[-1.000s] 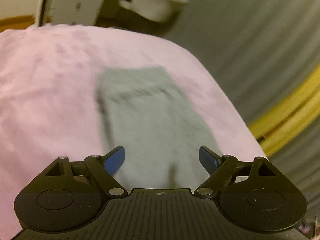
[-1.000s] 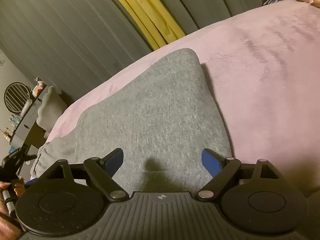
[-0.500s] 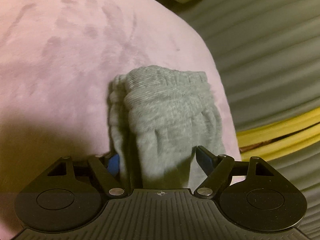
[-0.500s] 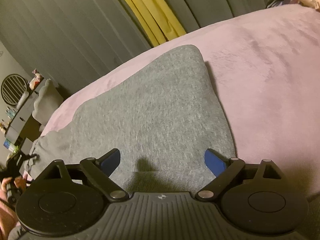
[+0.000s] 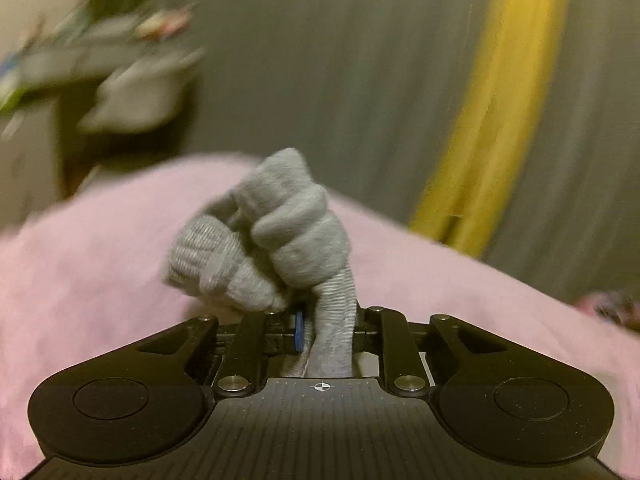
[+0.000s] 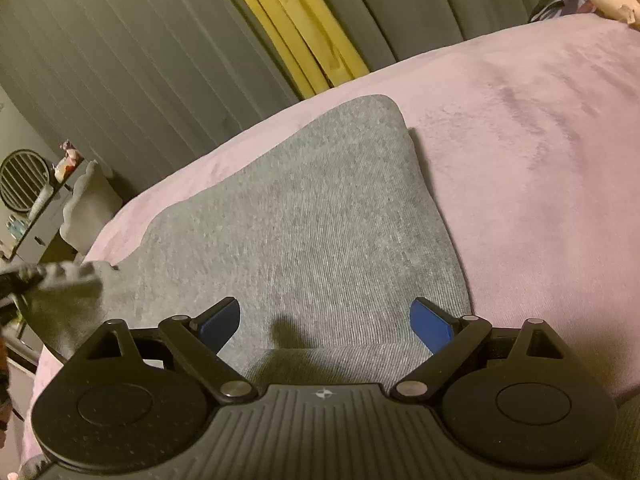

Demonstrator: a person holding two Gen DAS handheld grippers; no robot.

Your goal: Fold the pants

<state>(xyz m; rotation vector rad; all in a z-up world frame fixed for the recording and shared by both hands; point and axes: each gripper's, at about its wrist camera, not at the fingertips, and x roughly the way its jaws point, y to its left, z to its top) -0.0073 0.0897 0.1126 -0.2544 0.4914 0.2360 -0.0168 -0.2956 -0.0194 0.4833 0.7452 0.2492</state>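
Bedding comes first: a pink blanket point(image 6: 520, 152) covers the whole surface and serves as the landmark. Behind the blanket hangs a grey pleated curtain point(image 6: 120, 72) with a yellow strip point(image 6: 296, 28) in it. Off the blanket's far left edge stands a dresser point(image 6: 44, 216) with small items on top, too small to name.

On the blanket, near the edge that faces the curtain, lie the grey pants point(image 6: 304, 232), spread flat with one rounded corner toward the yellow strip. At the blanket's left side their fabric rises off the surface.

Above the flat part of the pants hovers the right gripper point(image 6: 326, 320), its blue pads spread wide, nothing between them.

Above the blanket, in the blurred left wrist view, the left gripper point(image 5: 326, 330) has just been closing and is now clamped on a bunched ribbed cuff point(image 5: 332, 320) of the pants point(image 5: 296, 232), the gathered cloth bulging beyond the jaws.
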